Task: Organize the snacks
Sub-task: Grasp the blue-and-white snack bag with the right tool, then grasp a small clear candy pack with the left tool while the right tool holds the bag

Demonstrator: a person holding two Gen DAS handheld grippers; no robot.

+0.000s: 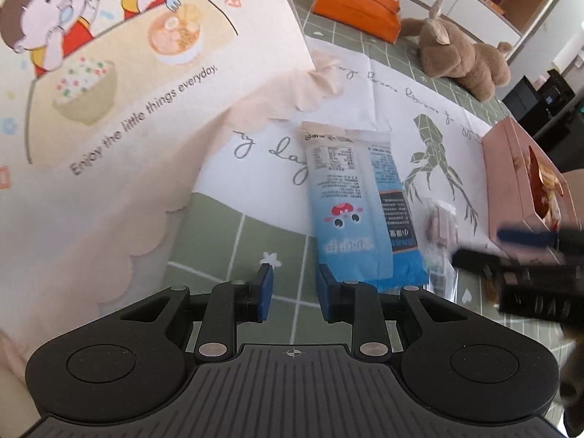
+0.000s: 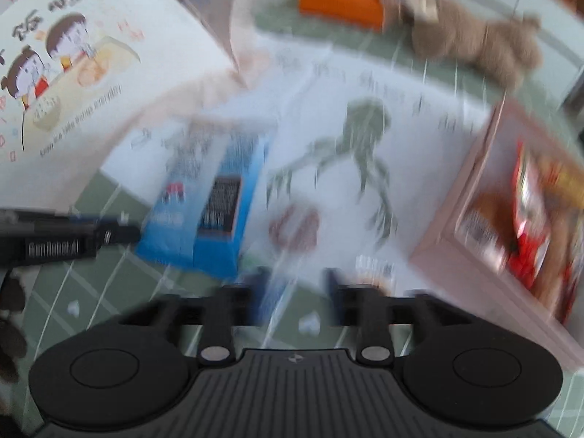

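Note:
A blue snack packet (image 1: 356, 204) lies flat on the tablecloth, just ahead of my left gripper (image 1: 294, 290), which is open and empty; its right finger sits at the packet's near end. A small clear-wrapped pink snack (image 1: 440, 226) lies right of the packet. My right gripper (image 2: 297, 292) is open above that small snack (image 2: 294, 228), in a blurred view. It also shows in the left wrist view (image 1: 511, 248). A pink box (image 2: 474, 219) at the right holds red snack bags (image 2: 529, 211). The blue packet also shows in the right wrist view (image 2: 215, 204).
A large cartoon-printed bag (image 1: 120, 84) stands at the left. An orange pouch (image 1: 356, 9) and a brown plush toy (image 1: 460, 54) sit at the back of the table. The green checked tablecloth (image 1: 233, 233) lies under everything.

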